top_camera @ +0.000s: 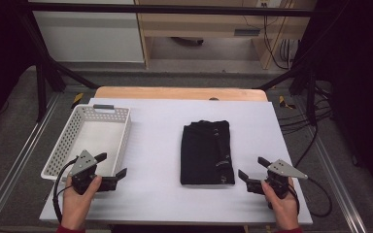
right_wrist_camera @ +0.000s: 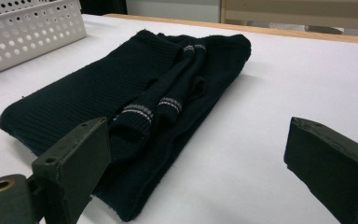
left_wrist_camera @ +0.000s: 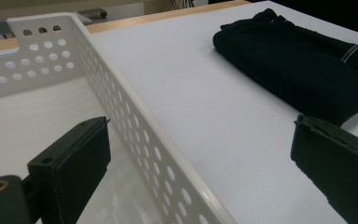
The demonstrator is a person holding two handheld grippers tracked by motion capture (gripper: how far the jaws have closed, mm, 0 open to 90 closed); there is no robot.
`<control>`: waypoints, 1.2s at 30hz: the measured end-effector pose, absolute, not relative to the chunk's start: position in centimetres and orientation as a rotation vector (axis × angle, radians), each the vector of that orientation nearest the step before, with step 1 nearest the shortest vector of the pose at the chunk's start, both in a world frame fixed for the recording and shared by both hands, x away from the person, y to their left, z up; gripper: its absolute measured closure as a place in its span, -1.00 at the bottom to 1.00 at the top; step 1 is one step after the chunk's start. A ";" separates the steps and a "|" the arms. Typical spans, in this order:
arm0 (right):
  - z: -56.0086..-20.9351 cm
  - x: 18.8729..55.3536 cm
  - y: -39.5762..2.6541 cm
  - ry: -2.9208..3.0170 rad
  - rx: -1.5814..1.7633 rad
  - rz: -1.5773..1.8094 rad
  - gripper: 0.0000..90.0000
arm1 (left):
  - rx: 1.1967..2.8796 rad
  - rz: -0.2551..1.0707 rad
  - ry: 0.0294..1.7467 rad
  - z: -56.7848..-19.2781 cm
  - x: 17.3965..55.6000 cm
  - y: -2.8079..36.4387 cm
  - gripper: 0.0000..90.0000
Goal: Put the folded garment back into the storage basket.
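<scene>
The left gripper [top_camera: 110, 168] has its jaws spread wide with nothing between the pads. In the left gripper view one jaw stands over the inside of the white perforated plastic basket [left_wrist_camera: 135, 140] and the other over the bare white sheet, so the basket's right-hand wall runs up between them without touching either. The right gripper [top_camera: 252, 168] is likewise wide open and empty. In the right gripper view its jaws frame the near end of the folded black knitted garment [right_wrist_camera: 98, 88], one jaw just in front of the garment's near edge, the other over bare sheet to the side.

A hand [top_camera: 80, 196] holds the left gripper at the near left of the table [top_camera: 175, 93], and the other hand [top_camera: 282, 204] holds the right gripper at the near right. The garment lies flat in the middle of the white sheet [top_camera: 150, 145], folded into a long rectangle with its length running from near to far. Pale striped cuffs [right_wrist_camera: 142, 111] rest on top of it. The garment sits near the right gripper and well apart from the left one. The basket stands on the left of the sheet, apart from the garment, with a grey handle [top_camera: 103, 107] on its far rim.
</scene>
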State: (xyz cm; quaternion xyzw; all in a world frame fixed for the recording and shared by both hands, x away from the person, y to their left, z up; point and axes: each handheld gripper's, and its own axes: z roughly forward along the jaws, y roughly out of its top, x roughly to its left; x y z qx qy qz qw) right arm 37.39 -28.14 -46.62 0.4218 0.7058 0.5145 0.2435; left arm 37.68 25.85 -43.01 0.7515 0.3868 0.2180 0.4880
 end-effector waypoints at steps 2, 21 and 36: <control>-46.6 37.3 -28.1 1.934 1.153 1.402 -0.84 | 1.827 0.528 0.941 -43.0 37.7 25.8 -0.90; -46.5 36.7 -27.6 2.013 1.166 1.364 -0.86 | 1.829 0.530 0.938 -42.9 37.6 25.8 -0.90; -46.5 35.7 -26.6 2.081 1.148 1.307 -0.83 | 1.832 0.533 0.941 -42.9 37.6 25.8 -0.90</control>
